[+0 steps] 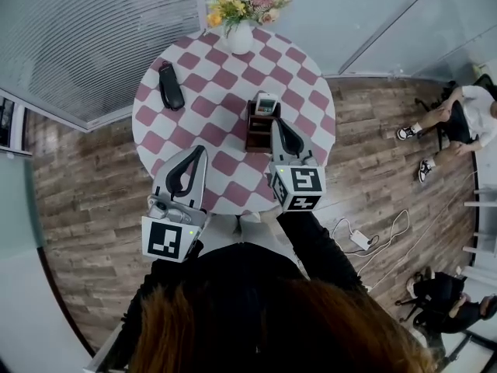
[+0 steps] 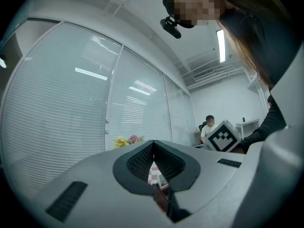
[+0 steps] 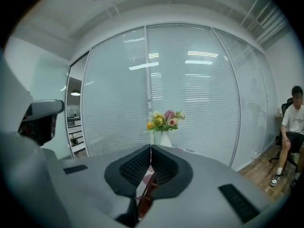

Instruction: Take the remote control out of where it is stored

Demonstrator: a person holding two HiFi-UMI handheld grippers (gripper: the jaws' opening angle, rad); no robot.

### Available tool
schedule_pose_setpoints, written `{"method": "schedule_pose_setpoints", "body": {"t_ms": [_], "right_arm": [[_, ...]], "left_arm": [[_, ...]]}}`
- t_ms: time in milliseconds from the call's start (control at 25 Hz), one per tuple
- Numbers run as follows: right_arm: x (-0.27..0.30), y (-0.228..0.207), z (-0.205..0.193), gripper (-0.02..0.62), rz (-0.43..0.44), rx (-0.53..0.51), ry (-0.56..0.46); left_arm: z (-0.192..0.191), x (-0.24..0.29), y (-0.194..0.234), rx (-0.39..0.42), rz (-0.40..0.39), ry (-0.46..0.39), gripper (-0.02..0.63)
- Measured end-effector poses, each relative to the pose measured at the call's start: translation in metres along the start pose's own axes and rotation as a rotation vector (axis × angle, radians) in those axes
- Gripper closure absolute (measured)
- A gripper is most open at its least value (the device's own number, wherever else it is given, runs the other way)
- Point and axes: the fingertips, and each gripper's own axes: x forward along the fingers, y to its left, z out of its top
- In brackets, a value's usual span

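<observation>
Scene: a round counter [image 1: 225, 76] under a pink-and-white chequered cloth. It carries a vase of flowers [image 1: 239, 36] at the far edge, a long black object [image 1: 171, 86] at the left, and a dark wooden holder [image 1: 258, 134] near the middle.
Remote control: judged to be the pale, upright item [image 1: 266, 103] standing in the far compartment of the holder. It is too small to identify for certain and is not yet touched.
Right gripper: its tip [image 1: 276, 124] lies over the near right part of the holder in the head view, just short of the remote control. How high above the holder it hangs cannot be told.
Right fingers: pressed together [image 3: 135, 167], with nothing between them.
Left gripper: its tip [image 1: 202, 150] hangs over the near edge of the counter, well apart from the holder.
Left fingers: tips [image 2: 142, 161] pressed together on nothing.
Step in hand: the approach. The right gripper is lined up towards the holder, and no grasp has begun.
Next move calls for: spreading the right fingers, setting them either side of the remote control's exposed top, and closing on it. The lift should then run straight up along the compartment so that the holder does not tip or drag.
Possible aid: the left gripper could steady the holder's near end during the lift.
</observation>
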Motion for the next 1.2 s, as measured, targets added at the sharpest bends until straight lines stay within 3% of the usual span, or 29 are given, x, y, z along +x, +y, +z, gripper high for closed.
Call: {"method": "schedule_pose_setpoints", "body": {"t_ms": [400, 560, 880, 1200], "right_arm": [[0.086, -0.037, -0.071, 0.573, -0.120, 0.050, 0.227], [0.101, -0.036, -0.096, 0.494, -0.140, 0.066, 0.308], [0.116, -0.050, -0.122, 0.328, -0.240, 0.115, 0.368], [0.135, -0.051, -0.131, 0.319, -0.265, 0.124, 0.372]], "left_arm": [[-0.004, -0.005, 0.009, -0.015, 0.010, 0.005, 0.597], [-0.008, -0.004, 0.010, -0.021, 0.008, 0.013, 0.597], [-0.012, -0.004, 0.010, -0.034, 0.012, 0.020, 0.597], [-0.016, -0.012, 0.018, -0.034, 0.046, 0.033, 0.597]]}}
